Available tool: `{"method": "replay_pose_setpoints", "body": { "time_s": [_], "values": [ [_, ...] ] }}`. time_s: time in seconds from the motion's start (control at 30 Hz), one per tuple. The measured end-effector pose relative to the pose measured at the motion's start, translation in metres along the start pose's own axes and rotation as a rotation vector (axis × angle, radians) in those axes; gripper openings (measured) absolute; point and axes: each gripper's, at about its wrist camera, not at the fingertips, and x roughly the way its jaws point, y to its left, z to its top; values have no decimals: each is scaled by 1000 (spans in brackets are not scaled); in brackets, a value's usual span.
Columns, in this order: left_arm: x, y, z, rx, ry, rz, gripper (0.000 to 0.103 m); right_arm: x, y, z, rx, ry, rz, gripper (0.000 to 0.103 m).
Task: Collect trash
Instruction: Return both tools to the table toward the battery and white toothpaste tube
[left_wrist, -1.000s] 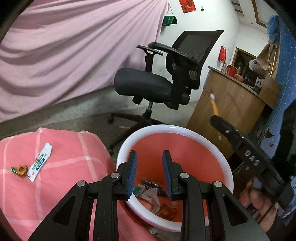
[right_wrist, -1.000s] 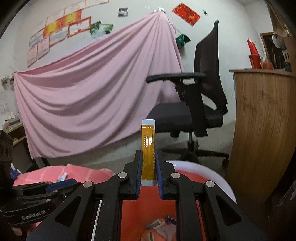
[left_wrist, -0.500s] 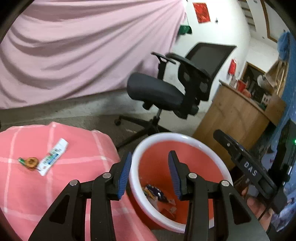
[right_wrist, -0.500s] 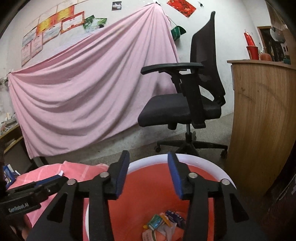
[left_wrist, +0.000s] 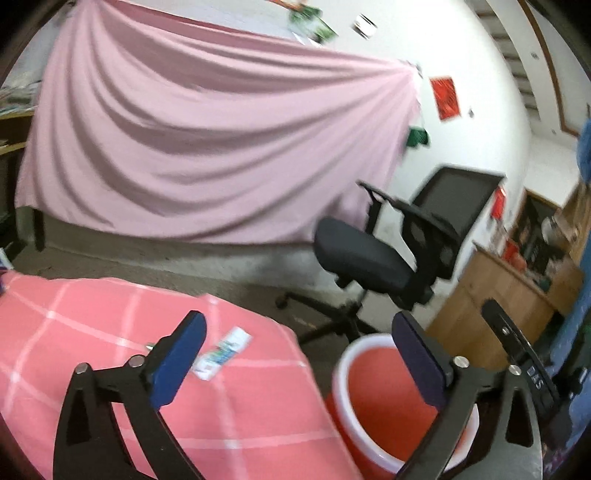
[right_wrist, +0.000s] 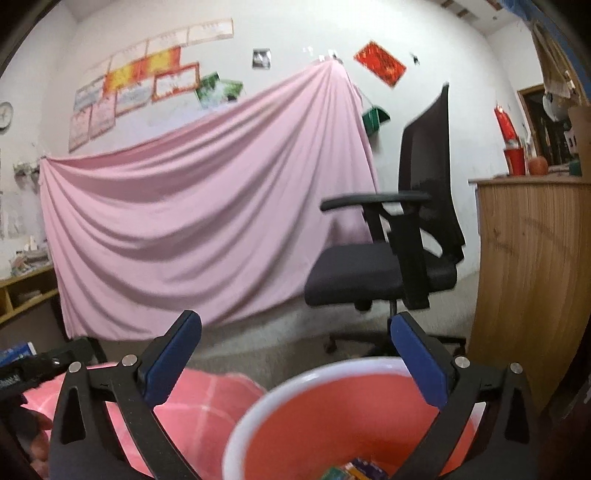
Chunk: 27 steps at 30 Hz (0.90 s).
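A red bin with a white rim (left_wrist: 373, 376) stands right of the pink checked table (left_wrist: 92, 332); it also shows in the right wrist view (right_wrist: 332, 417) with wrappers (right_wrist: 351, 469) at its bottom. A white and green wrapper (left_wrist: 221, 352) lies on the cloth near the table's edge. My left gripper (left_wrist: 295, 358) is wide open and empty, above the table edge and bin. My right gripper (right_wrist: 293, 358) is wide open and empty above the bin; it shows in the left wrist view (left_wrist: 524, 362) at the right.
A black office chair (left_wrist: 384, 254) stands behind the bin. A wooden counter (right_wrist: 532, 273) is at the right. A pink sheet (left_wrist: 207, 147) hangs along the back wall. A shelf (right_wrist: 26, 291) is at the far left.
The right gripper let go of the orange sachet over the bin and opened wide. The left gripper opened wider and swung left and up, toward the table.
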Motion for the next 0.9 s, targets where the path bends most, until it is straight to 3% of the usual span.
{"method": "replay_pose_setpoints", "body": {
  "time_s": [0.2,0.47,0.67,0.9],
  "values": [
    [-36,34,10,15,-108,134,100,-9,33,3,-37,-98,48,103],
    [-75,70,8,47,-211,221,101,-12,90,-1,-111,-173,141,103],
    [-85,82,5,102,-274,268,101,-9,120,-6,-143,-175,204,103],
    [-85,91,-7,143,-289,292,101,2,142,-16,-182,-138,223,103]
  ]
}}
